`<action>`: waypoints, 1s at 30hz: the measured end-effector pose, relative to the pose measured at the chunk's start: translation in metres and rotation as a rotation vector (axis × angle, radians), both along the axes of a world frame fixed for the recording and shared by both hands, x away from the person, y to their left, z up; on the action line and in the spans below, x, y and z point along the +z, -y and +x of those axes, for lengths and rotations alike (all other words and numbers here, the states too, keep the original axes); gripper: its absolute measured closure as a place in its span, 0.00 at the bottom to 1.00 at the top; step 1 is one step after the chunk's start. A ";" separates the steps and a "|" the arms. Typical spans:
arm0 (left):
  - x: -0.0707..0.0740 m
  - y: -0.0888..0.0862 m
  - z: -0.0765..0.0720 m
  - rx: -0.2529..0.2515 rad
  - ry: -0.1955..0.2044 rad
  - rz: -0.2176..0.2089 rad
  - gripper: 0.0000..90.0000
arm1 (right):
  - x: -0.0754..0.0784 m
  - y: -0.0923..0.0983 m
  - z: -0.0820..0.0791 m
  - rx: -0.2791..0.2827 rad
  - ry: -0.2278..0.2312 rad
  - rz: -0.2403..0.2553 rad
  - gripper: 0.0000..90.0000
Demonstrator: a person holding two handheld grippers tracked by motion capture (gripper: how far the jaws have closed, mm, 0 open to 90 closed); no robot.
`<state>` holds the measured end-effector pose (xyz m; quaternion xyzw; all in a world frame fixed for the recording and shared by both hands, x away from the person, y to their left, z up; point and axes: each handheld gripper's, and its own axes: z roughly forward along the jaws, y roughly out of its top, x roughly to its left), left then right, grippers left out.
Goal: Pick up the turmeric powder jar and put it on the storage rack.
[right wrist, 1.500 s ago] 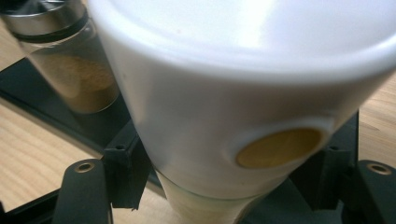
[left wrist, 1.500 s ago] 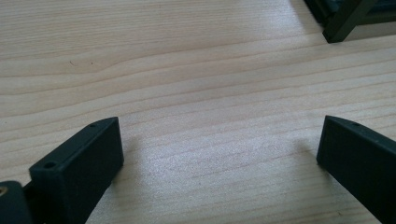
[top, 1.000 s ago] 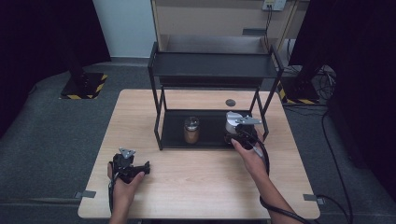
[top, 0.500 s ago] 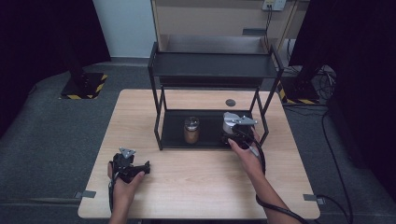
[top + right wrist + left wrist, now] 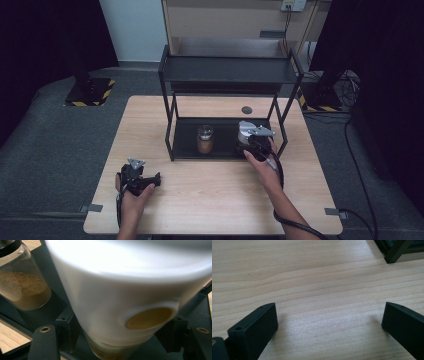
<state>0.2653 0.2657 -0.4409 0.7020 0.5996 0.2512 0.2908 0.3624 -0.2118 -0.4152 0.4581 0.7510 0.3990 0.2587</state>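
Note:
My right gripper (image 5: 248, 145) (image 5: 120, 336) is shut on a white-capped jar (image 5: 244, 131) (image 5: 112, 295) at the right end of the black rack's lower shelf (image 5: 225, 148). The jar has a round yellow spot on its white cap and a glass base, with one black jaw on each side. I cannot tell whether its base rests on the shelf. A glass spice jar (image 5: 204, 139) (image 5: 22, 287) of brown powder stands upright to its left. My left gripper (image 5: 151, 180) (image 5: 329, 320) lies open on the wooden table (image 5: 210, 195), with nothing between its jaws.
The two-tier black rack has a top shelf (image 5: 230, 70) over the jars and corner posts (image 5: 172, 132) around the lower shelf. One rack foot (image 5: 395, 251) stands ahead of the left gripper. A small dark disc (image 5: 246, 109) lies on the table behind the rack.
My right gripper has edged slightly left with the white-capped jar in it. The left hand and its gripper have stayed still.

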 end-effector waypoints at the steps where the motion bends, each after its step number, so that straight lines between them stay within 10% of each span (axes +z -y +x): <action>1: 0.000 0.000 0.000 0.000 0.000 0.000 0.00 | 0.000 0.000 0.000 0.000 0.002 0.001 0.35; 30: 0.000 0.000 0.000 0.000 -0.001 0.000 0.00 | 0.002 0.020 -0.035 -0.011 -0.016 0.073 0.08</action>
